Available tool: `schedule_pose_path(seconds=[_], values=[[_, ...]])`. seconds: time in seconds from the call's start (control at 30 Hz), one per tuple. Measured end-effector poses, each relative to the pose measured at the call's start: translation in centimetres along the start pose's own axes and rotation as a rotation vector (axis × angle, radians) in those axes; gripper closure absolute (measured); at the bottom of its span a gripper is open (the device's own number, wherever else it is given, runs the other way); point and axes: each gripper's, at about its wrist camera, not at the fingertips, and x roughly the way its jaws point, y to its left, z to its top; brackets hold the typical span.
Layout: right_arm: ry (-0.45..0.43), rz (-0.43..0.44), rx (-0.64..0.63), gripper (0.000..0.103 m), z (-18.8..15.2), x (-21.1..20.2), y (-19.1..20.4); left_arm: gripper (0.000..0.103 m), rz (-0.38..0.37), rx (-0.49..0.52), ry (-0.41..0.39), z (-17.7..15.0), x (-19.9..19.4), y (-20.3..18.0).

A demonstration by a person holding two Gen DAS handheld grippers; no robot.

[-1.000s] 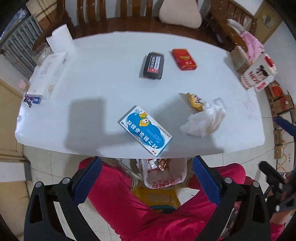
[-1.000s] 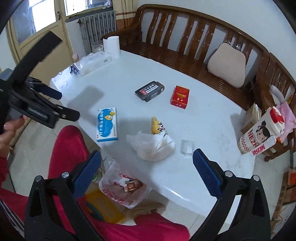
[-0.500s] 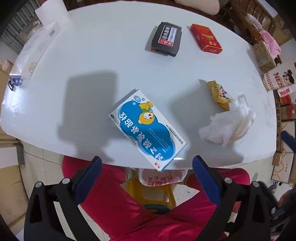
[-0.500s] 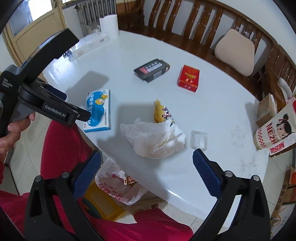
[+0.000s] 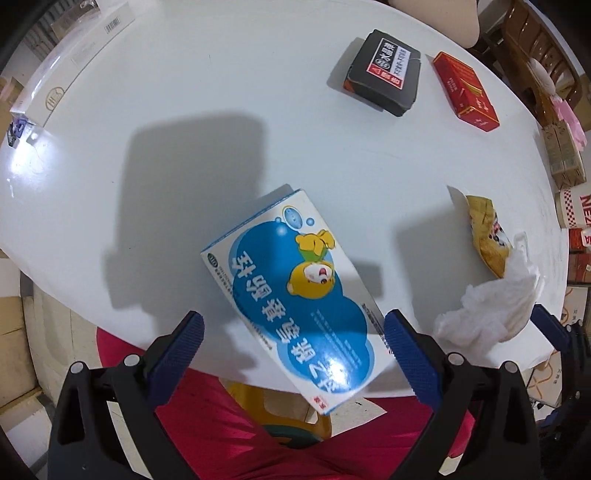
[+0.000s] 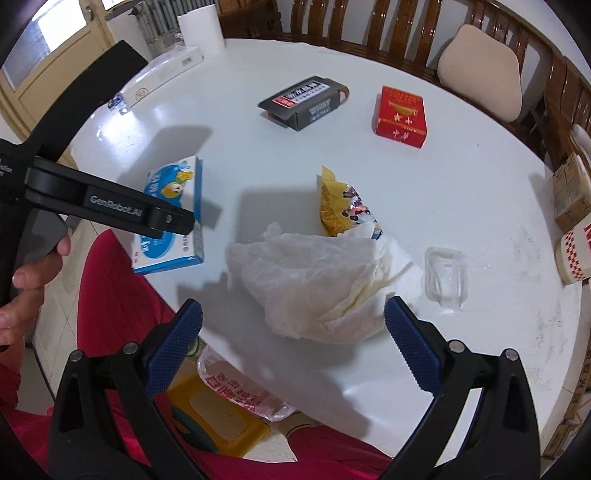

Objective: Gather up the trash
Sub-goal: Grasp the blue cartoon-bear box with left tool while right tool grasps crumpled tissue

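Observation:
On the white table (image 5: pixel 221 110) a blue and white medicine box (image 5: pixel 295 302) lies near the front edge, overhanging it a little. My left gripper (image 5: pixel 293 330) hovers open over it, a finger on either side. In the right wrist view a crumpled white tissue (image 6: pixel 314 284) partly covers a yellow snack wrapper (image 6: pixel 340 206). My right gripper (image 6: pixel 293 325) stands open just in front of the tissue. A clear plastic tray (image 6: pixel 445 277) lies to its right. A black box (image 6: pixel 306 101) and a red box (image 6: pixel 400 116) lie farther back.
A plastic bag (image 6: pixel 236 387) with red print hangs below the table edge above a yellow stool (image 6: pixel 218 417). A long white box (image 6: pixel 162 77) and a paper roll (image 6: pixel 201 24) stand far left. A wooden bench (image 6: pixel 406 29) runs behind; a patterned cup (image 6: pixel 576 251) is at the right.
Both grippers have come down and closer to the table. The left one now frames the blue box; the right one has closed in on the tissue. Both stay open.

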Motion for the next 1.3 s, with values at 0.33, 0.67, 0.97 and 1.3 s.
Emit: schedule_pose_path(seconds=[0.33,0.67,0.97,1.3], values=[[-0.002,-0.004,0.001,0.007,0.0,2.1,0.1,0.008,-0.027,-0.059,-0.002,-0.2,0.3,0.9],[-0.010,0.000,0.003,0.009,0.0,2.7,0.2,0.008,0.059,-0.112,0.019,0.3,1.0,-0.5],[-0.023,-0.076,-0.025,0.038,-0.5,3.2,0.2,0.026,0.119,-0.106,-0.010,0.8,0.6,-1.8],[-0.028,-0.066,0.019,0.061,-0.2,2.7,-1.1,0.038,0.055,-0.083,-0.022,1.0,0.1,-2.1]])
